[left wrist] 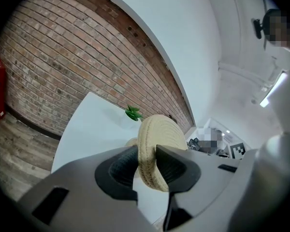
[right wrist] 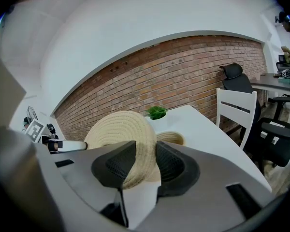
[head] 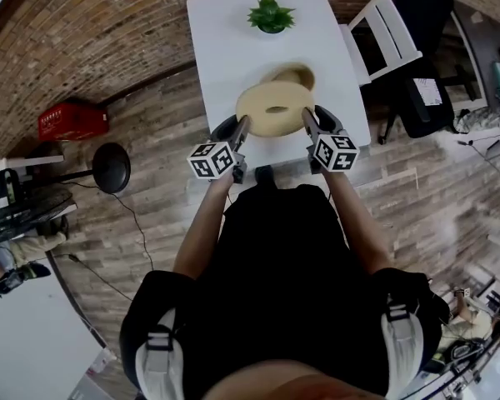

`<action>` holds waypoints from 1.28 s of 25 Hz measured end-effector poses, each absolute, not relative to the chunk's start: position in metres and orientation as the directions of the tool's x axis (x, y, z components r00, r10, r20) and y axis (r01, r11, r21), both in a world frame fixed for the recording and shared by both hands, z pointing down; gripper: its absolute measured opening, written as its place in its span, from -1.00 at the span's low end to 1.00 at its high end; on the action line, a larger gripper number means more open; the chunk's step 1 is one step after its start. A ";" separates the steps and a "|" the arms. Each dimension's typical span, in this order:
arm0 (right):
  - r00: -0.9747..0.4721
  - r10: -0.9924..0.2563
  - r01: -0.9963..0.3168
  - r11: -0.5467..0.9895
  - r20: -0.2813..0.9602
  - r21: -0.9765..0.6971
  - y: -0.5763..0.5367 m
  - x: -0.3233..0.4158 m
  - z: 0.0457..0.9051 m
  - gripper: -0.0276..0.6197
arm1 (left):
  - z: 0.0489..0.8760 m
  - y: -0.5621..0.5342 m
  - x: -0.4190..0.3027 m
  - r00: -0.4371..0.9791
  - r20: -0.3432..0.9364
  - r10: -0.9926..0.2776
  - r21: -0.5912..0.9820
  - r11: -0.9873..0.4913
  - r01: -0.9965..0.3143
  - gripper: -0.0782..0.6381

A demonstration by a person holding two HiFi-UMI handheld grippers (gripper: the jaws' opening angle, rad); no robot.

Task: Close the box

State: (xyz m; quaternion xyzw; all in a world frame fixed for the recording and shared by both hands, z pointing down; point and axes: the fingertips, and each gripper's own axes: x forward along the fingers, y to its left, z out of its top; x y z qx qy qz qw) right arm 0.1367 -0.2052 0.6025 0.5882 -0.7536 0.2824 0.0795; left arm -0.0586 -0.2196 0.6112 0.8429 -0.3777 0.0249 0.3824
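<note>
A: Where was the lid (head: 275, 111), and how did it lie?

B: It hung over the tabletop's (head: 225, 40) near edge, just short of the box (head: 298, 77). The left tongs (left wrist: 147, 158) and right tongs (right wrist: 145, 161) were clamped on opposite sides of its rim. Its broad face was up and roughly level. Being round, it had no long axis.

A: What might have gone wrong?

B: Probably the woven rim slipping from one pinch. Or the lid, hiding the box's mouth, could have landed off-centre and shoved the box.

Arms (head: 202, 223) outstretched; left gripper (head: 243, 127), right gripper (head: 307, 119) clamped on lid (head: 275, 107) rim.
</note>
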 end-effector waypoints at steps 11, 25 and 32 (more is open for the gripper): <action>-0.289 -0.835 -0.935 0.141 0.468 -0.326 -0.209 0.132 0.607 -0.52 | 0.615 -0.225 -0.063 0.715 0.333 -0.614 0.632 -0.418 -0.653 -0.43; -0.363 -0.799 -0.916 0.213 0.479 -0.338 -0.231 0.144 0.616 -0.52 | 0.623 -0.230 -0.052 0.661 0.357 -0.660 0.628 -0.355 -0.693 -0.43; -0.432 -0.751 -0.891 0.271 0.499 -0.363 -0.251 0.156 0.628 -0.52 | 0.628 -0.237 -0.038 0.601 0.390 -0.698 0.610 -0.292 -0.736 -0.43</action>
